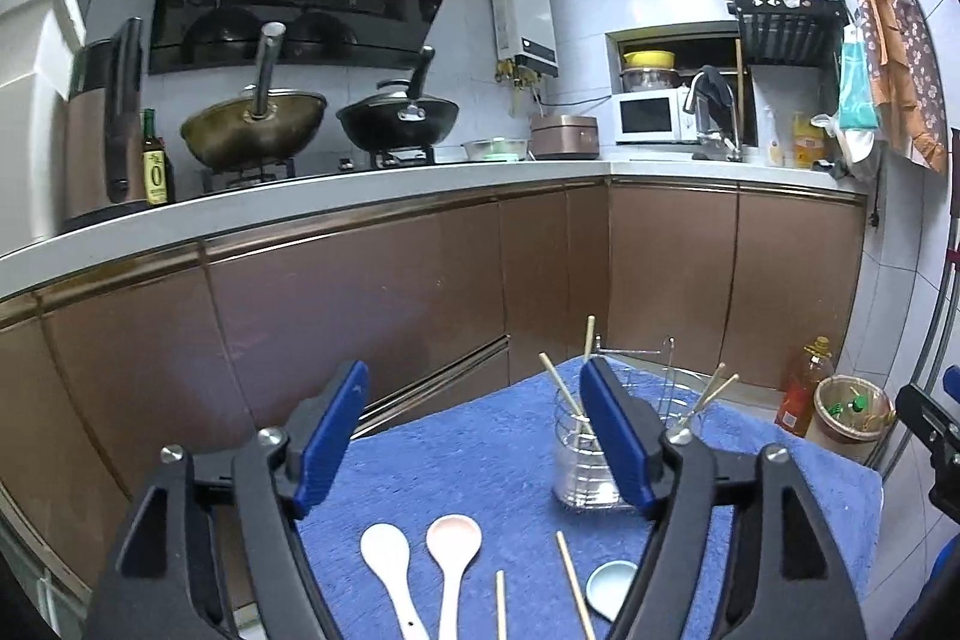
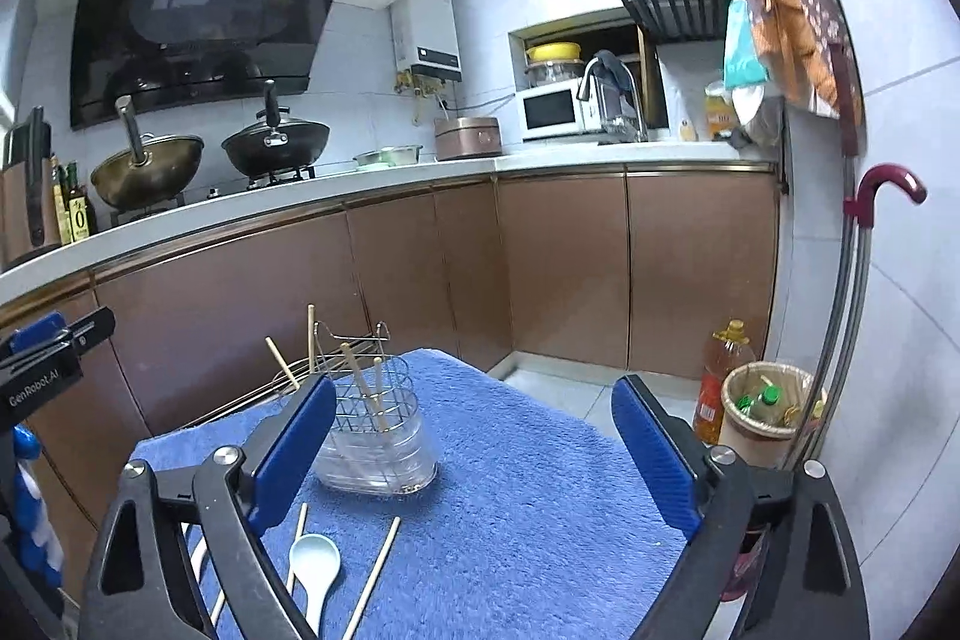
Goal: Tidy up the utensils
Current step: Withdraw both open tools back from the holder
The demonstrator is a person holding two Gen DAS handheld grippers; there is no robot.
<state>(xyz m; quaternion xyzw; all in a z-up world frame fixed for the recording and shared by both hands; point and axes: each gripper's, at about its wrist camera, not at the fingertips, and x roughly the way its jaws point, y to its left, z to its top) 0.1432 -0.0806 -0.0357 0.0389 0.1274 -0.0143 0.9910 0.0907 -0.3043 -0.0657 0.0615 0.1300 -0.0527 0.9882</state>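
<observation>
**Both grippers hanging open above the loose spoons and chopsticks**

The left gripper (image 1: 474, 430) is hovering over the blue towel (image 1: 480, 460) with its jaws standing wide apart and nothing between them. Just below and in front of its fingers, a white spoon (image 1: 390, 562) and a pink spoon (image 1: 453, 544) are lying side by side, bowls pointing away toward the holder, handles running back under the gripper. Two loose chopsticks (image 1: 573, 580) are lying roughly along the same line, beside a pale blue spoon (image 1: 609, 583).

The right gripper (image 2: 474, 448) is likewise gaping, gripping nothing. In its view the pale blue spoon (image 2: 315, 562) and a chopstick (image 2: 378, 574) are lying near its left finger, well off the centre of the jaws.

The wire utensil holder (image 2: 375, 430) is standing upright at the far part of the towel, already carrying several chopsticks that are leaning out of it.

Judging from this, the left hand is sitting nearer the white and pink spoons, and a pickup would likely mean dipping down and closing across a handle, since the long axes are running along the fingers' line.
</observation>
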